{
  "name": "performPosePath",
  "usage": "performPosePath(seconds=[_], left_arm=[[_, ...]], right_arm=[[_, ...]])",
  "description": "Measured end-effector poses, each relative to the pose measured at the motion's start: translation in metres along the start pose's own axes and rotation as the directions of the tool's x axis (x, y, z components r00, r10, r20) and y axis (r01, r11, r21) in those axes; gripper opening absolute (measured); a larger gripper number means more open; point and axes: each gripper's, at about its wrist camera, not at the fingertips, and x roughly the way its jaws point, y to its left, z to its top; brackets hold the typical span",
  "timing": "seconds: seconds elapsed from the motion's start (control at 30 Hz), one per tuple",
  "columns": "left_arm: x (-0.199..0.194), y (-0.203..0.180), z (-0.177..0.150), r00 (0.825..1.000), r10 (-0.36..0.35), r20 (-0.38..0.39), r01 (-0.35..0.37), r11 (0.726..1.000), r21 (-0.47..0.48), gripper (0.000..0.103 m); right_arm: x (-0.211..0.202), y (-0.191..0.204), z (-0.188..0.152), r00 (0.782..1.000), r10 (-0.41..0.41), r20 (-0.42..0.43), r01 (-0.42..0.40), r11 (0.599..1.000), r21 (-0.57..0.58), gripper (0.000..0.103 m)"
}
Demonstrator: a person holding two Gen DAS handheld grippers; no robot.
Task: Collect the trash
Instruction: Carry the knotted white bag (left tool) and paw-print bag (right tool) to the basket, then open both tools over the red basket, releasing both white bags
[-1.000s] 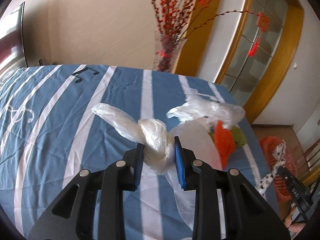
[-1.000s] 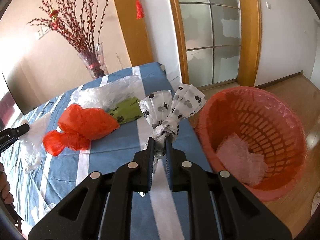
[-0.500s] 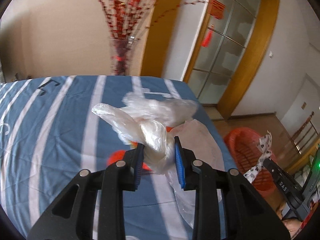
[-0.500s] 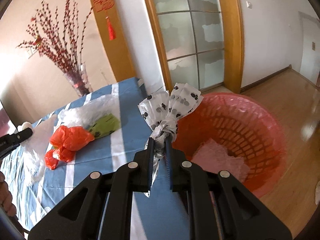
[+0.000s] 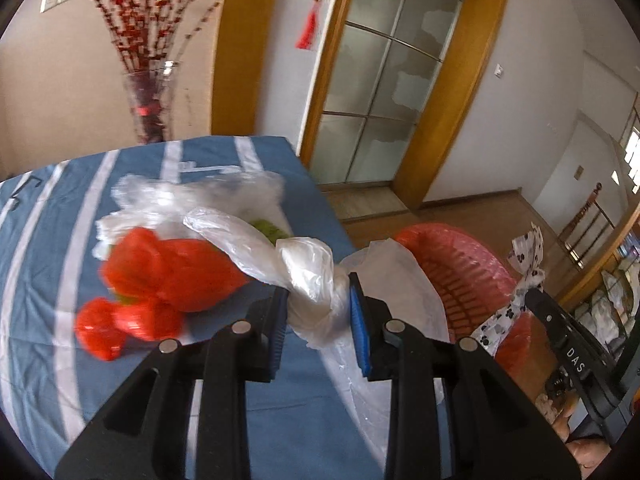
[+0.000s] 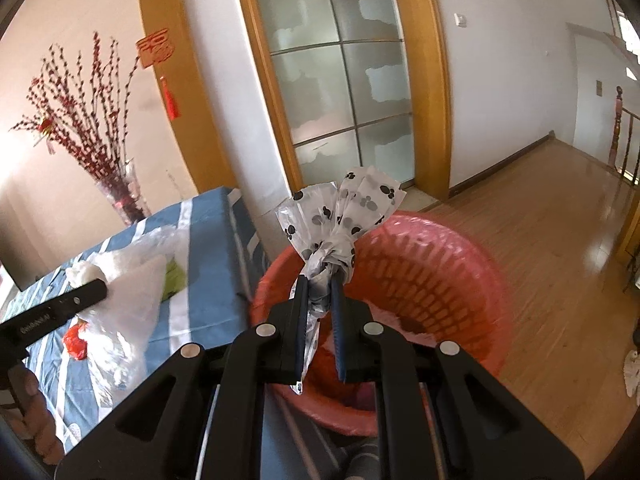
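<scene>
Clutter at ten o'clock of left gripper [image 5: 318,312]: crumpled red plastic bags [image 5: 168,276] on blue striped tablecloth [image 5: 48,240], glass vase of red twigs [image 5: 150,100] behind. Clamped on knotted white plastic bag [image 5: 308,276]. Right gripper [image 6: 320,300] pinching paw-print bag [image 6: 340,216] over red plastic basket [image 6: 440,280] at two o'clock.

Left wrist view: riding right behind its own fingers, tilted down over the blue striped table [image 5: 132,364], facing the glass door [image 5: 376,92]. Right wrist view: same deal, close above the red basket [image 6: 452,280], looking down at it and the door. Both catching table edge, basket, vase [image 6: 124,196], door.
</scene>
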Motion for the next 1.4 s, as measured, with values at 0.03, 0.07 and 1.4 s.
performPosePath(seconds=[0.03, 0.07, 1.4], left_arm=[[0.004, -0.006, 0.0, 1.0, -0.009, -0.003, 0.009, 1.0, 0.005, 0.029], [0.008, -0.012, 0.0, 1.0, -0.015, -0.006, 0.015, 1.0, 0.012, 0.029], [0.08, -0.096, -0.012, 0.99, -0.102, -0.098, 0.111, 0.989, 0.095, 0.056]], right_arm=[[-0.001, -0.005, 0.002, 1.0, -0.005, 0.008, 0.005, 1.0, 0.006, 0.012], [-0.001, -0.008, 0.002, 1.0, -0.008, 0.012, 0.008, 1.0, 0.009, 0.012], [0.013, -0.073, 0.006, 0.997, -0.067, 0.024, 0.063, 0.987, 0.148, 0.036]])
